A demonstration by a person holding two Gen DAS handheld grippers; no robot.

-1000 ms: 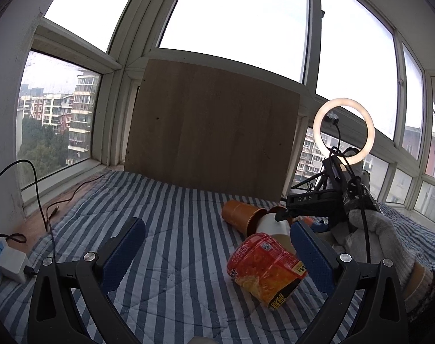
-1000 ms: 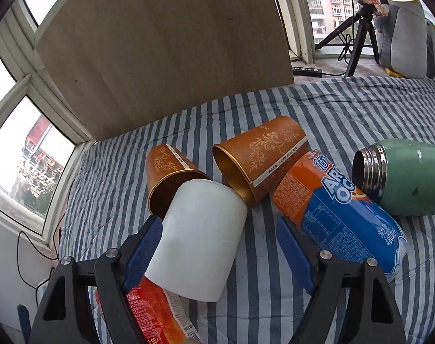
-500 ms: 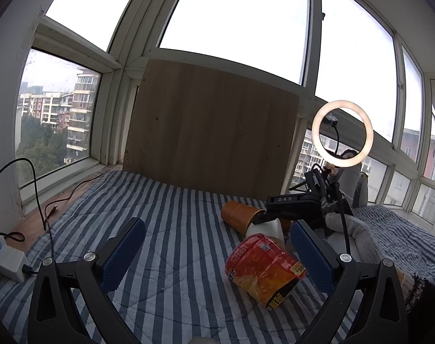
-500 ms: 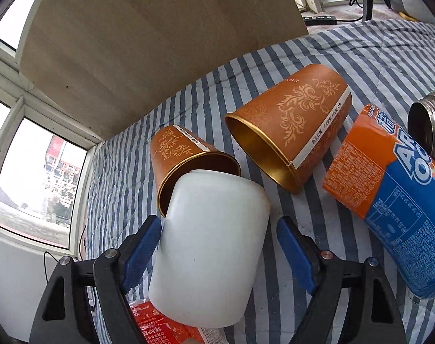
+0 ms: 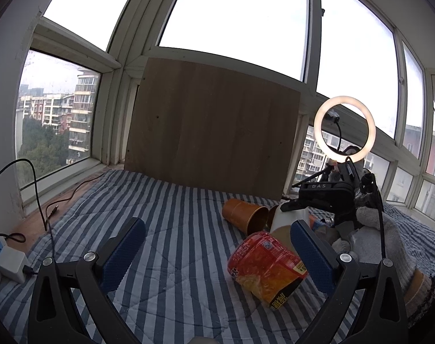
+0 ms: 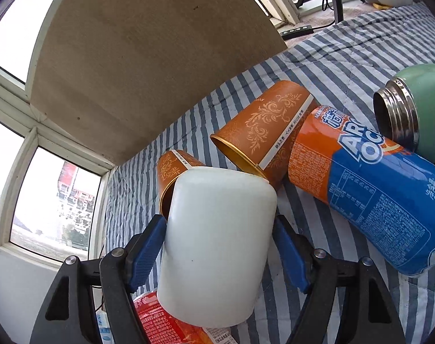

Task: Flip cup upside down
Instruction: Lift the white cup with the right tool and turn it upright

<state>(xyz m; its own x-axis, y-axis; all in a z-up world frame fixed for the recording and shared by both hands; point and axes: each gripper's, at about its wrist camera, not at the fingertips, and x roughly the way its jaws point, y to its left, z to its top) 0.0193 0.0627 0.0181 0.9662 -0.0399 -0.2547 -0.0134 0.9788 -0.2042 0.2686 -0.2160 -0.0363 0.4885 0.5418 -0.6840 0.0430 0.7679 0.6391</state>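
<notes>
A white cup (image 6: 217,243) lies on its side on the striped blanket, its closed end pointing away from the right wrist camera. My right gripper (image 6: 218,242) is shut on the white cup, a blue pad pressed on each side. In the left wrist view the white cup (image 5: 287,223) shows behind a red snack bag, with the right gripper's black body above it. My left gripper (image 5: 216,253) is open and empty, low over the blanket left of the snack bag.
Two orange paper cups (image 6: 263,132) (image 6: 174,172) lie on their sides just past the white cup. An orange-and-blue can (image 6: 369,192), a green flask (image 6: 412,106) and a red snack bag (image 5: 266,269) lie close by. A wooden board (image 5: 214,134) stands behind.
My right gripper moved forward around the white cup and closed on it. The left gripper has stayed about where it was.
</notes>
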